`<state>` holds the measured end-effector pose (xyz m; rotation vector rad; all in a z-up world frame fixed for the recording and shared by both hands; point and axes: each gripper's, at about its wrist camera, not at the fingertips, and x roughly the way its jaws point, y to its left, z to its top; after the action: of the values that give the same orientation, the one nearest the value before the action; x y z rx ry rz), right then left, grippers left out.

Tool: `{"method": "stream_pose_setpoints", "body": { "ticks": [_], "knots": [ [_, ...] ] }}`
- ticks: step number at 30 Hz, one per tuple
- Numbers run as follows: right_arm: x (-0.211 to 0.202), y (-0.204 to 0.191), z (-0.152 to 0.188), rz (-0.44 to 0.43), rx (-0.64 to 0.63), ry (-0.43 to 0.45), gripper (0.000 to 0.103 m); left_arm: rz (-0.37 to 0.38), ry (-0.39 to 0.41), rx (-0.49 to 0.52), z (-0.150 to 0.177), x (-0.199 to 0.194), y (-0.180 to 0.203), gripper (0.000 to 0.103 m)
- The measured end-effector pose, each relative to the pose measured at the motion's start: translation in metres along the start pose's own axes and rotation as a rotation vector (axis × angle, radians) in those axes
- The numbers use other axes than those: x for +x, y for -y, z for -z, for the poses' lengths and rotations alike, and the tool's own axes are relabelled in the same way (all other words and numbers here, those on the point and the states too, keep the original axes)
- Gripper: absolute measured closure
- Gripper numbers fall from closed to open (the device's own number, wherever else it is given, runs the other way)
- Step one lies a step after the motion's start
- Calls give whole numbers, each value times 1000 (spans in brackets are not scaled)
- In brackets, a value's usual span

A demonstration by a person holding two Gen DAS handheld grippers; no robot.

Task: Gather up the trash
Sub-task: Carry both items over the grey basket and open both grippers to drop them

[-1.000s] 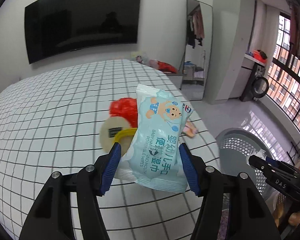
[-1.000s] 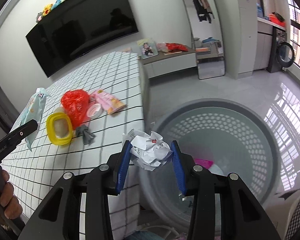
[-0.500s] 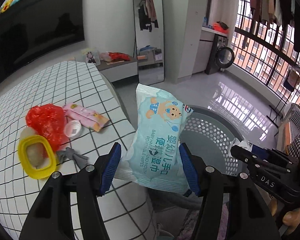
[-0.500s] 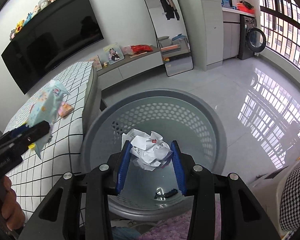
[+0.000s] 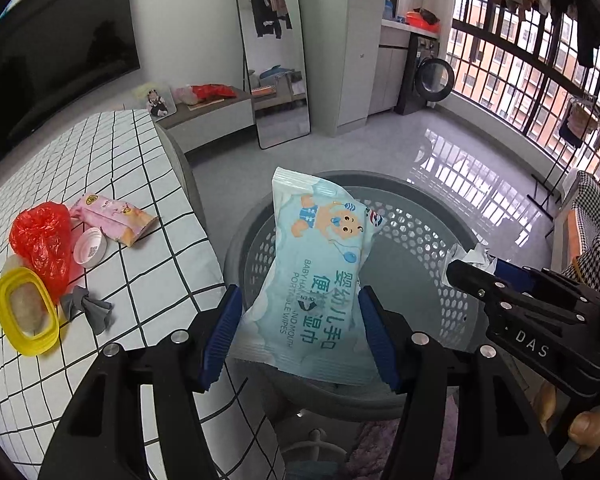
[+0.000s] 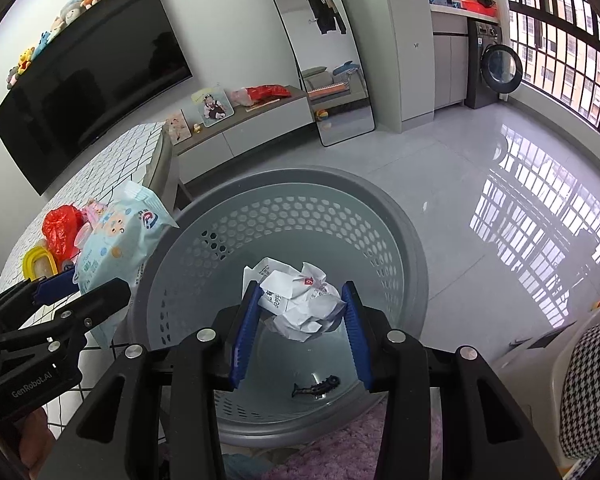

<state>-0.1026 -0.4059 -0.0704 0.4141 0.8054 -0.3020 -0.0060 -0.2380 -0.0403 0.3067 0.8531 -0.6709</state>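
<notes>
Holding both loads over my grey basket [image 6: 396,216]. L gripper [image 5: 302,332] clamped on wipes pack [image 5: 320,276]; R gripper [image 6: 300,332] clamped on crumpled paper [image 6: 300,300]. More trash on bed [image 5: 148,184], far left.

glossy plastic wipes pack [image 5: 320,276], crumpled paper [image 6: 300,300], perforated plastic basket [image 6: 380,216] (matt grey)

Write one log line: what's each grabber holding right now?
left gripper: shut on wipes pack | right gripper: shut on crumpled paper | both over basket

Bright window [image 6: 572,60] daylight glares off the floor [image 6: 520,216]; fisheye edges bend
</notes>
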Motion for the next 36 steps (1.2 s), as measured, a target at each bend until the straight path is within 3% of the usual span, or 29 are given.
{"method": "stream_pose_setpoints", "body": {
  "ticks": [10,16,36],
  "knots": [
    [15,8,-6,-4,13,-20,63,11,-29,25,-6,15,10,43],
    [13,15,-8,-2,27,-21,57,5,-28,22,-8,16,11,32],
    [12,10,-4,-6,25,-17,48,-4,-29,-28,-5,11,-2,29]
  ]
}}
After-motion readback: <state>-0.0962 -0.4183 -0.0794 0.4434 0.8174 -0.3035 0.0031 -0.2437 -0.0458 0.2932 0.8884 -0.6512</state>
